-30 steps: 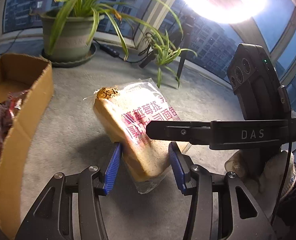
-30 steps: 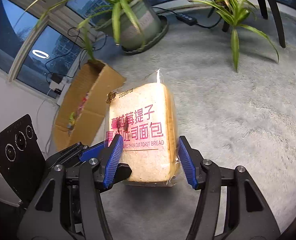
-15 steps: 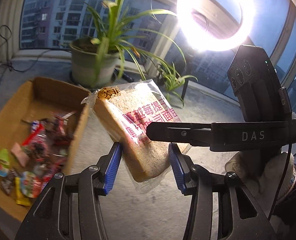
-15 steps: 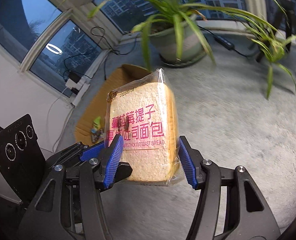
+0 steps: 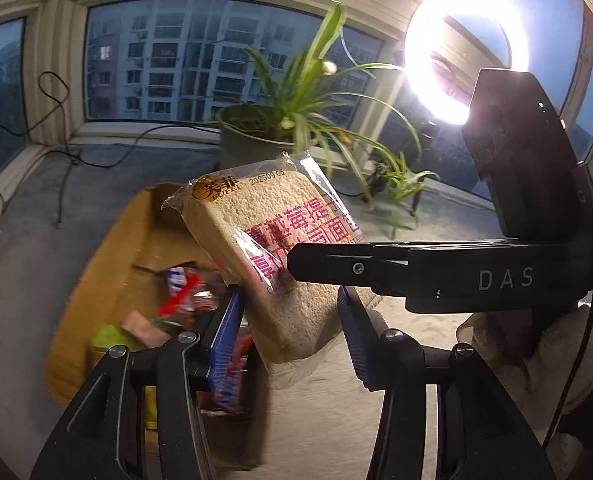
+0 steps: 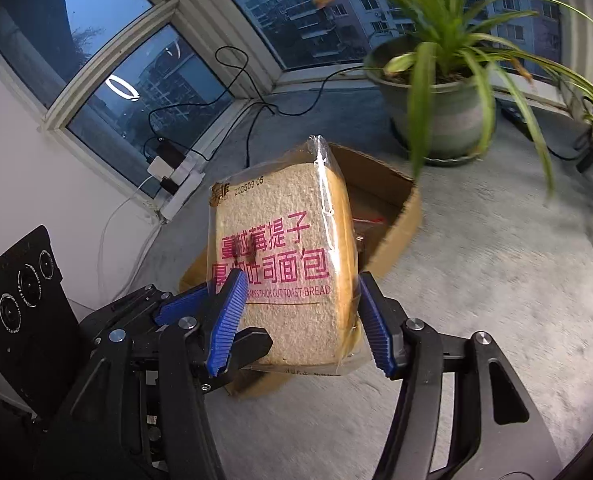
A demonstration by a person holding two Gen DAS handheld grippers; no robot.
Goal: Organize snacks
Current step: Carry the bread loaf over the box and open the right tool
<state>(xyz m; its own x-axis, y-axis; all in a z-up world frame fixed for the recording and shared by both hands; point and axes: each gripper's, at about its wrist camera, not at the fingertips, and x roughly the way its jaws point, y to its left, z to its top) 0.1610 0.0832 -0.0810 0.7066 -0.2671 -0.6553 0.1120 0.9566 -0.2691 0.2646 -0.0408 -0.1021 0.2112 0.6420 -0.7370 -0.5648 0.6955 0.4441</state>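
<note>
A clear bag of thick-cut toast bread (image 5: 268, 248) with pink lettering hangs in the air, held from both sides. My left gripper (image 5: 292, 332) is shut on its lower part, and my right gripper (image 6: 300, 320) is shut on the same bread bag (image 6: 284, 264). The bag is over the near corner of an open cardboard box (image 5: 108, 256) that holds several colourful snack packets (image 5: 184, 292). The box (image 6: 396, 216) shows behind the bag in the right wrist view. The right gripper's finger (image 5: 336, 264) crosses the bag's face in the left wrist view.
A large potted plant (image 6: 436, 104) stands by the window behind the box, with a smaller plant (image 5: 400, 184) to its right. A bright ring light (image 5: 460, 48) shines at the right. Power strips and cables (image 6: 172, 168) lie along the windowsill. The floor is grey carpet (image 6: 496, 280).
Both grippers lifted the bread bag off the carpet and carried it leftward over the cardboard box. The box has come into fuller view behind the bag.
</note>
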